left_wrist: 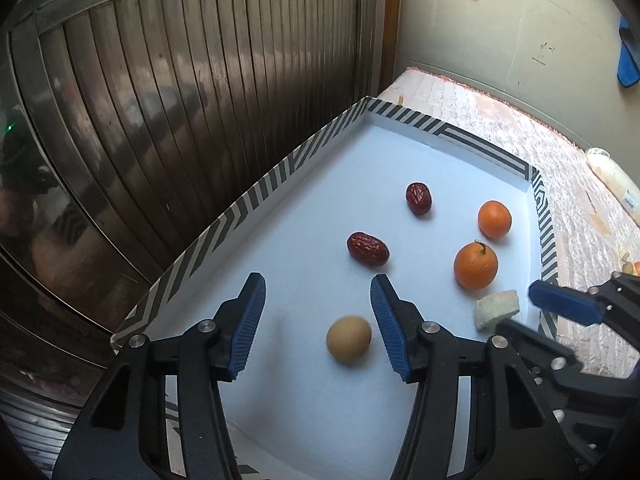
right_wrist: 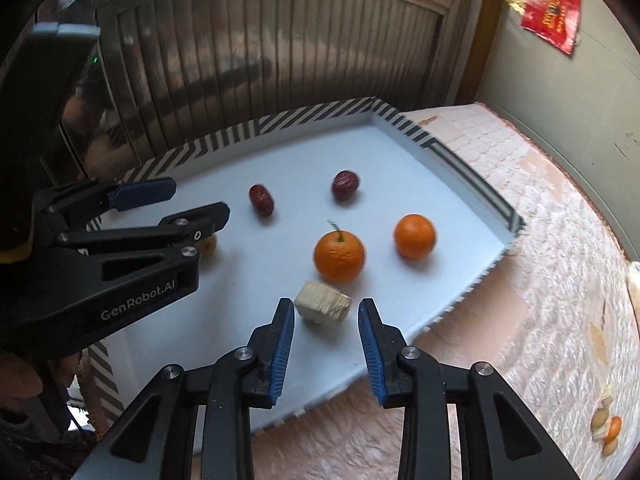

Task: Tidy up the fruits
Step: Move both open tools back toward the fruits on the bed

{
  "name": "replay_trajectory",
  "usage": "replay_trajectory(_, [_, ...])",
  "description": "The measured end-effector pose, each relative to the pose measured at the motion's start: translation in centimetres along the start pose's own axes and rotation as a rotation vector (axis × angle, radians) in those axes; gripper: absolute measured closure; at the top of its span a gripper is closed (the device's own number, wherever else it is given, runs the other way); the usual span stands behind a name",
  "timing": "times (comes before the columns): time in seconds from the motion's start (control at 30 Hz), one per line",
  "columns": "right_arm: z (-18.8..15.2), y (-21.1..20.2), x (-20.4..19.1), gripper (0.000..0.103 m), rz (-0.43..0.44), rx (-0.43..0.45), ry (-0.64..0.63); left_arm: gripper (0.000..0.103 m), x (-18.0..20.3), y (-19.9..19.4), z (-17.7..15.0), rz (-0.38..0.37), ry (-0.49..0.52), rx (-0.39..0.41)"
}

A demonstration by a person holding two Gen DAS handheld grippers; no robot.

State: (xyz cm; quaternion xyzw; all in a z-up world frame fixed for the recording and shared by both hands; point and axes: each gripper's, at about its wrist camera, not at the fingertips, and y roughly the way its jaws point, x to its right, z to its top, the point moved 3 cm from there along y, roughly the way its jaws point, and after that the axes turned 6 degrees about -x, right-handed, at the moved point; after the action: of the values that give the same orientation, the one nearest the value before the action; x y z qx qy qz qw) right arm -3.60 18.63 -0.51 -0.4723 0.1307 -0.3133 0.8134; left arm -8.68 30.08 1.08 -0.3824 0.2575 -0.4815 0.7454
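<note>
A white tray with a striped rim (left_wrist: 256, 192) (right_wrist: 472, 168) holds two red dates (left_wrist: 368, 249) (left_wrist: 419, 198), two oranges (left_wrist: 475, 265) (left_wrist: 494, 219), a round tan fruit (left_wrist: 349, 338) and a pale sugarcane-like chunk (left_wrist: 497, 309). My left gripper (left_wrist: 318, 292) is open, with the tan fruit between its fingers. My right gripper (right_wrist: 326, 310) is open, its fingertips on either side of the pale chunk (right_wrist: 324, 303). In the right wrist view the oranges (right_wrist: 339, 257) (right_wrist: 415, 237) and dates (right_wrist: 262, 200) (right_wrist: 345, 185) lie beyond. The left gripper (right_wrist: 188, 204) hides most of the tan fruit there.
The tray lies on a pink textured cloth (left_wrist: 500, 128) (right_wrist: 560, 240). A ribbed metal shutter (left_wrist: 180, 100) stands behind the tray. A pale bottle (left_wrist: 616, 180) lies on the cloth at the right. More small fruits (right_wrist: 606, 428) sit on the cloth at the far right.
</note>
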Motion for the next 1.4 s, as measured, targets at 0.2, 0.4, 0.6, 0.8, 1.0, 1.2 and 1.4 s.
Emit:
replay_trajectory(0.2, [-1.1, -1.9, 2.1, 0.065, -0.002, 0.041, 0.069, 0.048, 1.8, -1.0, 0.4, 0.007, 0.036, 0.028])
replay_trajectory(0.4, [-2.6, -3.7, 4.4, 0.064, -0.029, 0.078, 0.143, 0.048, 4.6, -2.4, 0.9, -0.014, 0.077, 0.058])
replay_trajectory(0.6, [-4.2, -5.2, 6.2, 0.064, -0.061, 0.096, 0.199, 0.048, 8.4, -3.5, 1.3, -0.050, 0.142, 0.082])
replay_trajectory(0.8, [-7.0, -6.9, 8.9, 0.064, -0.110, 0.093, 0.264, 0.048, 13.6, -4.6, 0.9, -0.106, 0.221, 0.106])
replay_trajectory(1.0, [-10.4, -8.9, 12.4, 0.064, -0.162, 0.094, 0.351, 0.048, 18.8, -5.3, -0.6, -0.164, 0.328, 0.111])
replay_trajectory(1.2, [-14.0, -10.7, 16.2, 0.064, -0.209, 0.100, 0.453, 0.048, 23.8, -5.4, -2.3, -0.204, 0.432, 0.094])
replay_trajectory(1.4, [-17.2, -11.6, 19.1, 0.064, -0.248, 0.085, 0.526, 0.048, 27.4, -4.5, -3.1, -0.291, 0.490, 0.016])
